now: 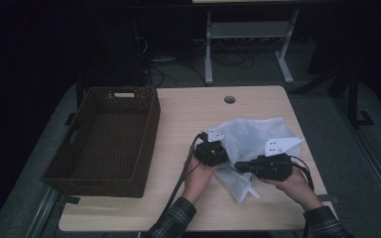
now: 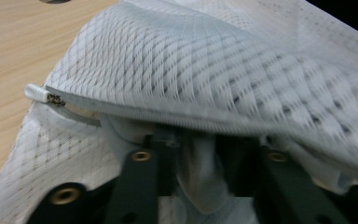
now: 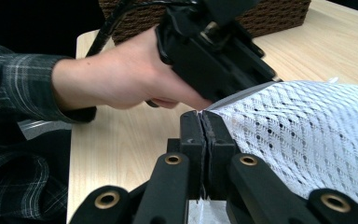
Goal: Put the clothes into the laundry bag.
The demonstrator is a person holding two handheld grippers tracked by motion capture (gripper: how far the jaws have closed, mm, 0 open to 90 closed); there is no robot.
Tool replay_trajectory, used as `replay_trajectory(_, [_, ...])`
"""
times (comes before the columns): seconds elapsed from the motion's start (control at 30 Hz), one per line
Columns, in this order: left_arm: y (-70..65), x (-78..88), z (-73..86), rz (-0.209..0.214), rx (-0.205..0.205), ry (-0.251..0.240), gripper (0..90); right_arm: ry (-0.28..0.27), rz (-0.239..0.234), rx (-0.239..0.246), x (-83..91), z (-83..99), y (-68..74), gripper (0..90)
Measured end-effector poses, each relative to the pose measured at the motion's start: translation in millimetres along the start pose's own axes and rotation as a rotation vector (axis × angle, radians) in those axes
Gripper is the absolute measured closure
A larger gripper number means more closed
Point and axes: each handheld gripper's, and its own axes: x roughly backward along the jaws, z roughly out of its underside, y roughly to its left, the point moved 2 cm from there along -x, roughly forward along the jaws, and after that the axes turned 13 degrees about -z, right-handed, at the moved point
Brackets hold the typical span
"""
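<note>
A white mesh bag (image 1: pixel 252 135) lies crumpled on the right half of the wooden table (image 1: pixel 188 114). My left gripper (image 1: pixel 222 150) reaches into the bag's left edge. In the left gripper view its jaws (image 2: pixel 200 154) stand apart, a loose fold of the mesh bag (image 2: pixel 205 60) hangs between them, and the bag's white zip pull (image 2: pixel 39 93) sticks out at the left. My right gripper (image 1: pixel 239 167) comes at the bag from the front, shut (image 3: pixel 203 122) on the hem of the mesh bag (image 3: pixel 307 126). A hand holds the left gripper (image 3: pixel 214 46) just beyond it.
A dark brown woven basket (image 1: pixel 151 134) stands on the left half of the table with nothing in it. A round cable hole (image 1: pixel 229 99) sits near the table's far edge. Beyond the table are a white desk frame (image 1: pixel 208 49) and cables on the floor.
</note>
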Motion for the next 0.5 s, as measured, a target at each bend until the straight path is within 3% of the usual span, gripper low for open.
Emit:
replay_trajectory(0.2, [6.3,18.7,6.4,0.029,-0.062,0.025,49.2,-0.008,0.011,0.001,1.0,-0.3,-0.5,87.5])
replay_trajectory(0.37, [10.9,34.7,12.7,0.029,-0.138,0.055,44.0,-0.008,0.014,-0.001,1.7,-0.3,-0.3,87.5])
replay_trajectory(0.5, [11.4,34.7,26.1,0.059,-0.176,0.091,39.5,-0.009,0.019,-0.001,3.8,0.2,0.0,87.5])
